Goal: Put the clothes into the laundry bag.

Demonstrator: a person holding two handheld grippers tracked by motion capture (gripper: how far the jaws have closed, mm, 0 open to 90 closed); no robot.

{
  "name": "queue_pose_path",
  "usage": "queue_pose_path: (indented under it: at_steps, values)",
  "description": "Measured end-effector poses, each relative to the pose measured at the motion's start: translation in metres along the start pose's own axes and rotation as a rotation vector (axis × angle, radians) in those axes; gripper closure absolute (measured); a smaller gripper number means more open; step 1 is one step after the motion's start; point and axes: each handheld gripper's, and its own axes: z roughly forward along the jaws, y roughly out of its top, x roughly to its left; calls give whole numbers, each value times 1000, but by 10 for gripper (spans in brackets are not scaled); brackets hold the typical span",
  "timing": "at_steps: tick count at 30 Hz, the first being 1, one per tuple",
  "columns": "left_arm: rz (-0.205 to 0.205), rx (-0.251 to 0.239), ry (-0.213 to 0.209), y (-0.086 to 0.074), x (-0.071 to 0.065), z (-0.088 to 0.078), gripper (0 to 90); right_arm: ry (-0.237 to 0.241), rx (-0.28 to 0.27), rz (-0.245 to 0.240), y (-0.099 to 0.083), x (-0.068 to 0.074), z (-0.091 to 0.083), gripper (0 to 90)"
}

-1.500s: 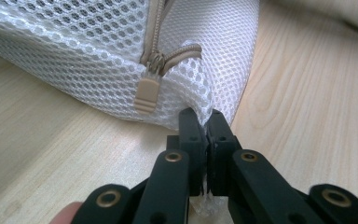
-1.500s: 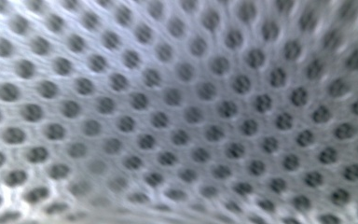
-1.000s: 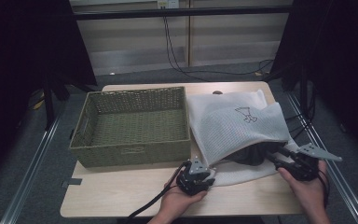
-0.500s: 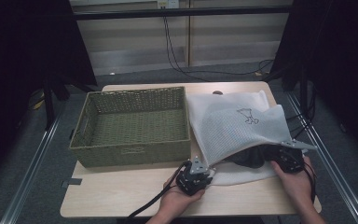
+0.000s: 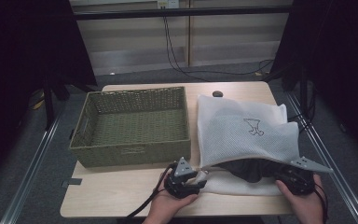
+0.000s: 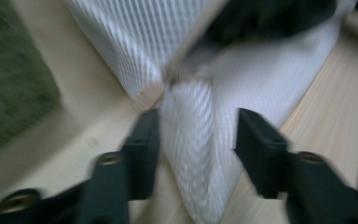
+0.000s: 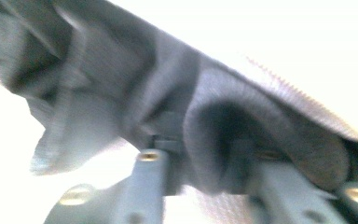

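A white mesh bag lies on the right half of the table, its mouth toward me. A dark grey garment shows inside the mouth. My left gripper is at the bag's near left corner. Its jaws have just been opening and stand apart around a fold of white mesh, so the left gripper is open. My right gripper reaches into the mouth from the right. Its jaws have also just been opening, and a fold of the grey garment bulges between them in the blurred right gripper view.
A green wicker basket stands on the left half of the wooden table, close to the bag's left edge. A small dark object lies at the far edge. Cables trail off the near edge from both grippers.
My right hand has drawn back toward the near edge of the table, with the bag's upper layer lying over its gripper. The left hand has barely shifted at the bag's corner.
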Motion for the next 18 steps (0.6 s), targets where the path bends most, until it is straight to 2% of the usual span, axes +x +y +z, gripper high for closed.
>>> queue_pose_path:
  at_steps: [2,3,5,6,8,10,12,14,15,16,17,18]
  values:
    - [19,-65,17,9,-6,-10,425,30,-34,3,1,2,-6,503]
    - [22,-83,12,12,-10,-11,428,59,-44,5,1,3,-9,428]
    - [61,-86,-17,16,-24,-5,470,70,-46,3,1,7,-8,320]
    - [77,-71,-26,16,-30,1,514,79,-50,14,1,10,-6,285]
    - [104,-10,-68,15,-43,21,591,105,-49,23,3,16,-2,257]
    - [146,63,-60,12,-54,45,688,91,-38,16,5,23,3,219]
    - [147,122,-61,10,-57,62,806,68,-19,-4,5,31,10,196]
    - [116,118,-72,8,-55,68,885,19,-8,-9,5,34,18,238]
    - [119,125,-72,8,-54,68,897,-7,1,-7,4,34,21,288]
    - [128,128,-75,8,-52,67,900,-28,6,-6,4,33,24,377]
    - [130,125,-80,8,-51,67,900,-67,14,-6,4,33,28,520]
    - [103,121,-91,7,-49,67,900,-72,19,-13,3,32,31,640]
